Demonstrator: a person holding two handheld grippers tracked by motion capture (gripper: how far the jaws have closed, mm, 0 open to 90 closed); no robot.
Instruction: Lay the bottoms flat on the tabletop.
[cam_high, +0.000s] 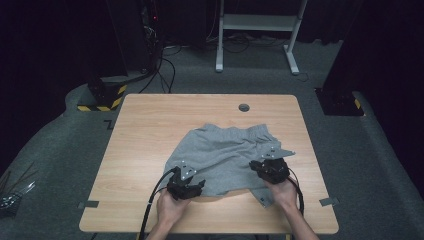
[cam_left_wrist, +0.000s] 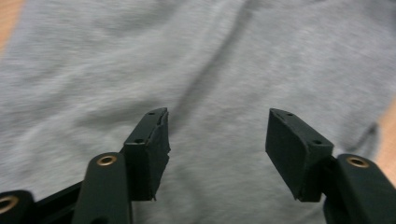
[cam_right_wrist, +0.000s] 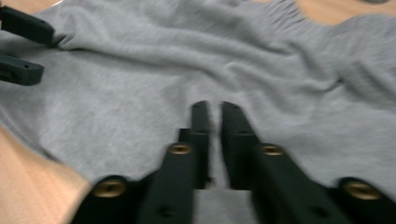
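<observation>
A dark room with grey carpet surrounded a light wooden table (cam_high: 150, 130), and a white desk frame (cam_high: 257, 30) stood well beyond its far edge. A pair of grey shorts (cam_high: 220, 155) lay spread and rumpled on the table's middle, reaching toward the near edge, with the gathered waistband toward the far side. The left hand-held gripper (cam_high: 187, 186) sat at the near left corner of the shorts; in the left gripper view its jaws stood wide apart above the fabric (cam_left_wrist: 196, 70) with nothing pinched between them. The right hand-held gripper (cam_high: 270, 167) lay over the right side of the shorts; in the right gripper view its jaws were almost together, a narrow gap between them, and whether cloth (cam_right_wrist: 280, 70) was caught there could not be told. A round grommet hole (cam_high: 244, 107) sat near the far edge, well apart from the shorts. Nothing lay between either hand-held gripper and the fabric.
</observation>
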